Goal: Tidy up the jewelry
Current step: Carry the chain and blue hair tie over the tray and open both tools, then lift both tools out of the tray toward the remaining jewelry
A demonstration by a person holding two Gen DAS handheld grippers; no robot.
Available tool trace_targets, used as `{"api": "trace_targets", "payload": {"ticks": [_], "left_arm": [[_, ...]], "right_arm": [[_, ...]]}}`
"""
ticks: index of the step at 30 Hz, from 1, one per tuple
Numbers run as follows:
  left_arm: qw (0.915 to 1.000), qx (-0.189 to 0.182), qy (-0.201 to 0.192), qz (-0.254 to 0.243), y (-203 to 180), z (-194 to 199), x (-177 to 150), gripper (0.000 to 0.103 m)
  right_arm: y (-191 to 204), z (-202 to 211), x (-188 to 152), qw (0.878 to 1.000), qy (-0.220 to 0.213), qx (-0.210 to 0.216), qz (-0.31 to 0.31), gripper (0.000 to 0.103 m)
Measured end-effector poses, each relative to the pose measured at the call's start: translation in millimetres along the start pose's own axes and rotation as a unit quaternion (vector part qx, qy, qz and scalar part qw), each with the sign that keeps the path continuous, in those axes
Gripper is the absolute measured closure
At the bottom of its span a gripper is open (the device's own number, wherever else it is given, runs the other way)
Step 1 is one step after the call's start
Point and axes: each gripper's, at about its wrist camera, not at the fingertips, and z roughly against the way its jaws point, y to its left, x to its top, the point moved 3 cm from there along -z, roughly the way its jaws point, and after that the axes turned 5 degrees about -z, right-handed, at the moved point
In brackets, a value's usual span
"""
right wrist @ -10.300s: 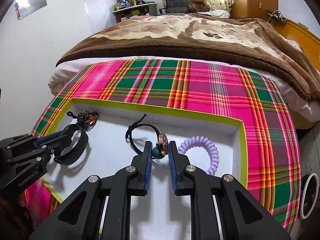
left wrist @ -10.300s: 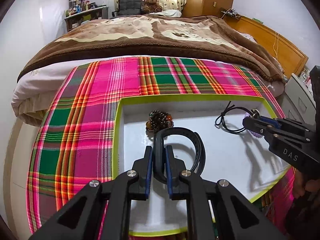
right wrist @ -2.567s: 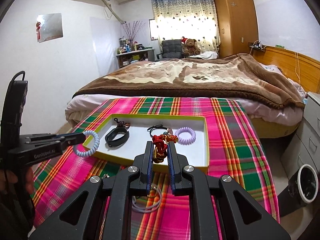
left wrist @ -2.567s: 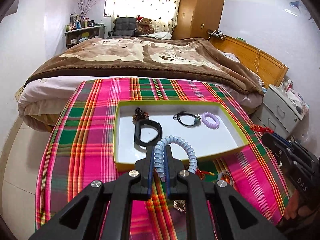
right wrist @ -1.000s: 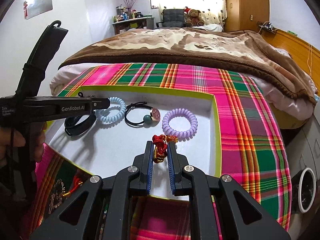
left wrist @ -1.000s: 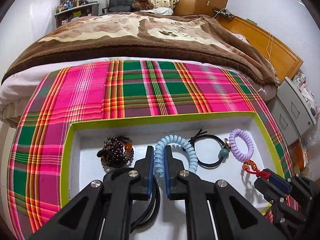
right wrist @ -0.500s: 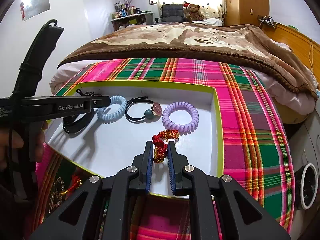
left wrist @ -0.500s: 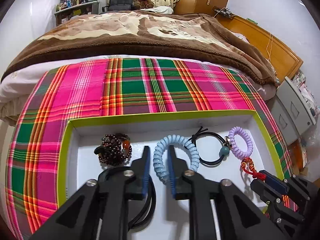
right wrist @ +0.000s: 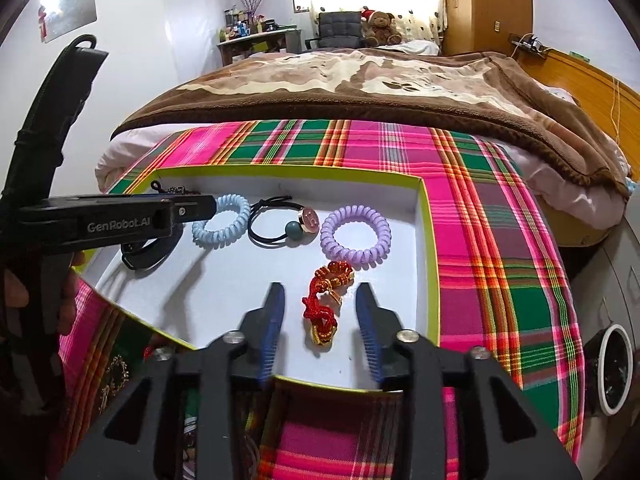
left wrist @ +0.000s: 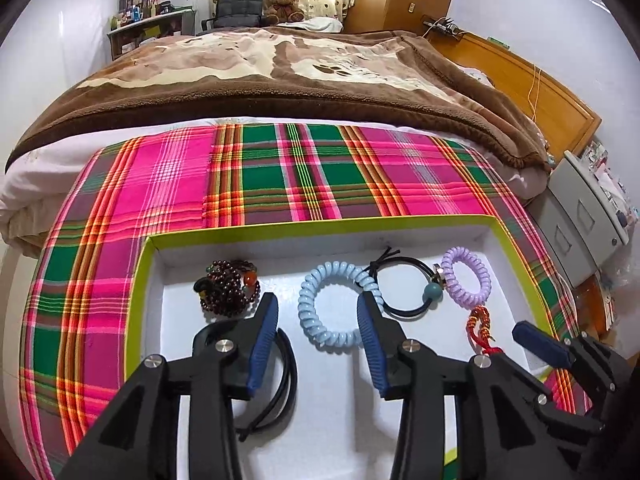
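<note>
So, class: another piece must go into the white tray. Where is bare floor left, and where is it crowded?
Bare floor lies in the white tray nearer the camera, between the black band and the red knotted cord. A strip along the far wall is free too. The middle row is crowded: blue coil, black hair tie and purple coil nearly touch.

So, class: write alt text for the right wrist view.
The open right gripper straddles a red-and-gold knotted charm lying in a white tray, behind it a purple coil tie, black elastic and blue coil tie.
</note>
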Motion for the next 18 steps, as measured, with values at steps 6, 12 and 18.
{"api": "trace_targets", "payload": {"ticks": [6, 12, 18], "left_arm": [[0.9999, 0.005, -0.011, -0.005, -3, 17, -6, 0.055], [0.9994, 0.016, -0.03, -0.003, -6, 40, -15, 0.054], [0.9992, 0.021, -0.036, -0.001, -9, 58, -31, 0.053]], "right_arm": [[1, 12, 1, 1.0, -0.014, 0.006, -0.008, 0.064], [5, 27, -1, 1.0, -0.027, 0.007, -0.012, 0.064], [10, 47, -5, 0.999, -0.043, 0.012, -0.014, 0.064]]}}
